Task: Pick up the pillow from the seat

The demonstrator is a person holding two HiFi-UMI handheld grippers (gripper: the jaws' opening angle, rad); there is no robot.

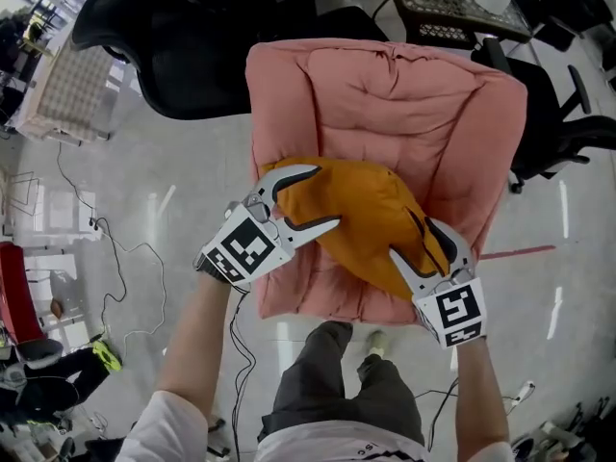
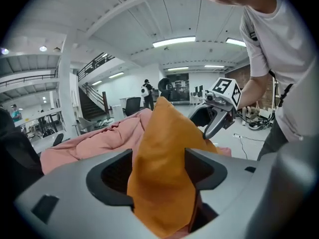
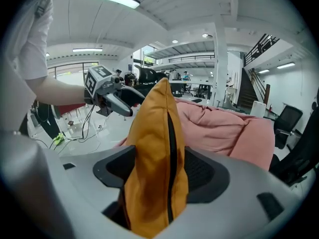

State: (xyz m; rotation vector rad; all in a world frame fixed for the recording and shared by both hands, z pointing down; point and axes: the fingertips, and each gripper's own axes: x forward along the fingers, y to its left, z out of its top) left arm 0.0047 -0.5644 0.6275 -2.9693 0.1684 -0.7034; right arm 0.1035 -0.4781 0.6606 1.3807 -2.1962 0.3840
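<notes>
1. One person (image 1: 337, 393) stands at the frame's lower edge, both arms reaching up the picture.
2. One pink seat (image 1: 385, 104) fills the upper centre.
3. One orange pillow (image 1: 371, 210) lies mid-frame on the seat's front half, its long axis running from upper left to lower right.
4. Two grippers: the left gripper (image 1: 322, 197) and the right gripper (image 1: 414, 239) each have their jaws spread, with a pillow end between them.

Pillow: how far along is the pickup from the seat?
Done: both grippers are in place, the left gripper and right gripper each straddling a corner of the orange pillow. In hand: nothing gripped; both sets of jaws stand open around the fabric. To do: close both, then lift the pillow, which seems to lie on the pink seat.
</notes>
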